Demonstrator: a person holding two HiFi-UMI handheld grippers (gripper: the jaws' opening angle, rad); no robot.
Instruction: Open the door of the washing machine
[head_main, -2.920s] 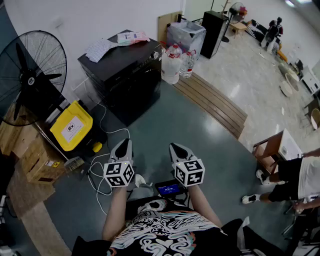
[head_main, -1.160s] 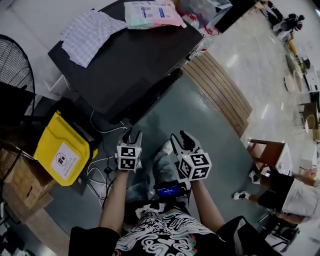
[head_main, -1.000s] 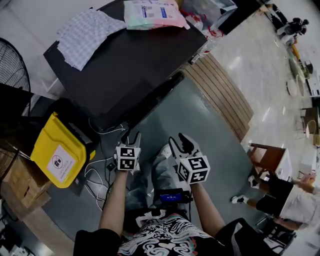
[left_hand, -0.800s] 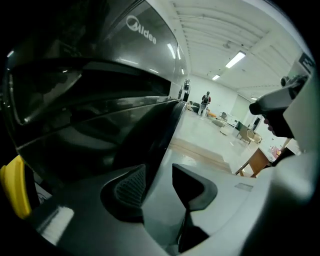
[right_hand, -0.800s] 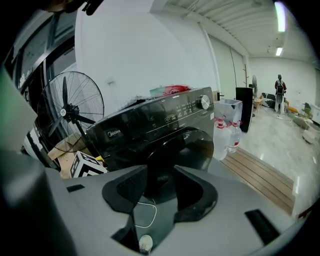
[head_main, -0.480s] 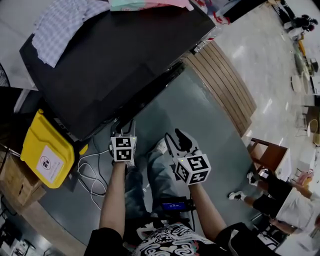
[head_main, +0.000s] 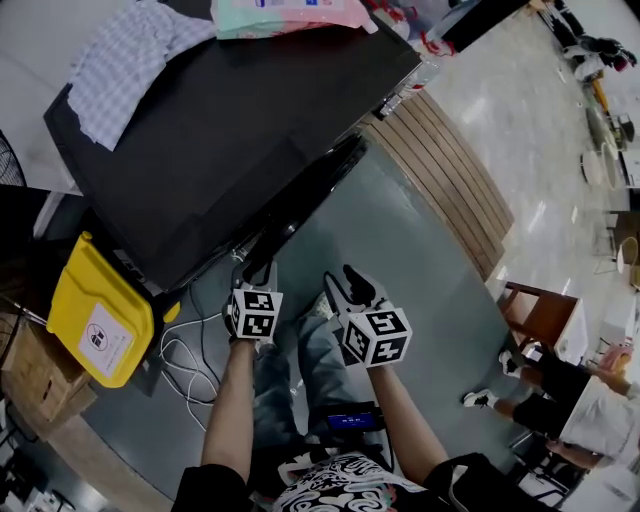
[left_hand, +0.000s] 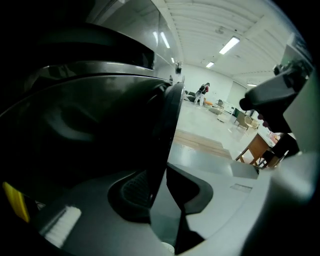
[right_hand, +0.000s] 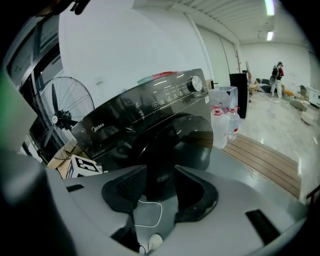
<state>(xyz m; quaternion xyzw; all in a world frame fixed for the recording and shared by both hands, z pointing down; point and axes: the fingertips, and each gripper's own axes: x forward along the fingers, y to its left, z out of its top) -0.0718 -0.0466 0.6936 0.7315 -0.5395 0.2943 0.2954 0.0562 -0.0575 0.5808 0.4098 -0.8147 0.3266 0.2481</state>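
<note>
The black washing machine fills the top of the head view, with its front door facing the floor side. My left gripper is at that door. In the left gripper view the door's dark edge runs down between the jaws of the left gripper; the jaws are closing, and a sliver of floor still shows beside the right pad. My right gripper hangs open beside it. The right gripper faces the round door with nothing between its pads.
A yellow bin and white cables lie left of the machine. A checked cloth and a pastel packet rest on top. A wooden platform, a wooden chair and a person are at the right.
Both grippers have come down and closer to the machine's front. The left jaws have narrowed around the door's edge. The right gripper stays open.
</note>
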